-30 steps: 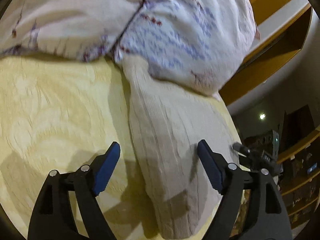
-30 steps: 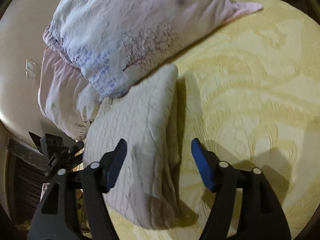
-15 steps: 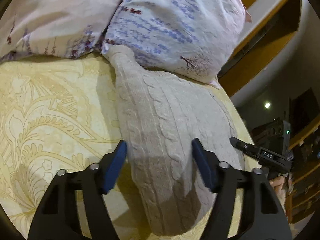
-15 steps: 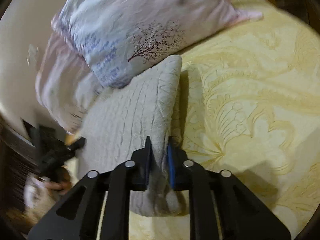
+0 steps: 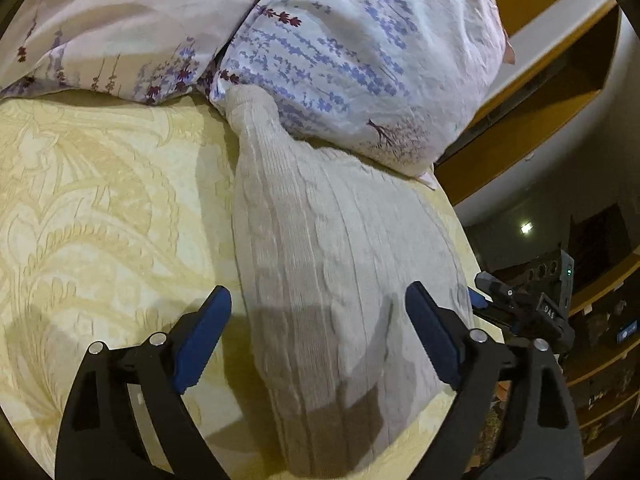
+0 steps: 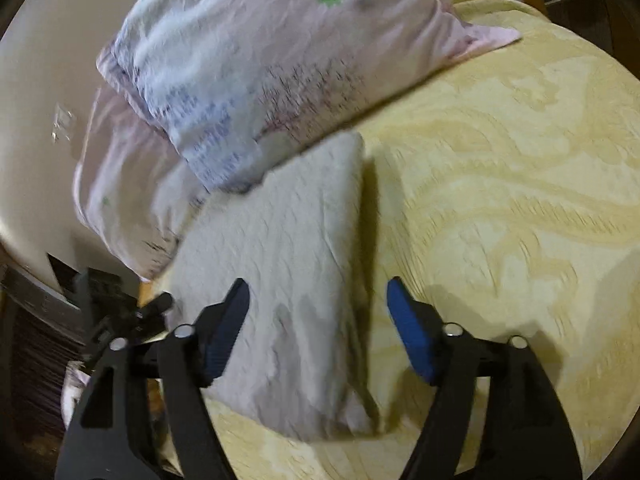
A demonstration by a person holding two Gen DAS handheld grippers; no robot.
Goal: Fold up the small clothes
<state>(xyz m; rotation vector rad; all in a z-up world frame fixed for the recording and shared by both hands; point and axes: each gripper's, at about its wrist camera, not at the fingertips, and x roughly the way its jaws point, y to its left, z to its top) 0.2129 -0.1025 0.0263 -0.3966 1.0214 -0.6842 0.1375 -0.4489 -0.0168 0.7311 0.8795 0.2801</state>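
A folded cream cable-knit garment lies on the yellow patterned bedspread, its far end touching the pillows. It also shows in the right wrist view. My left gripper is open and hovers over the garment's near end, its jaws on either side. My right gripper is open and empty, also straddling the garment's near part. The other gripper shows at the right edge of the left wrist view.
Two floral pillows rest at the head of the bed behind the garment, also in the right wrist view. A wooden bed frame and dark shelves stand beyond the bed edge. Bedspread stretches to the right.
My right gripper was shut on the garment's edge half a second ago and has now opened and let go. My left gripper stayed open and widened slightly.
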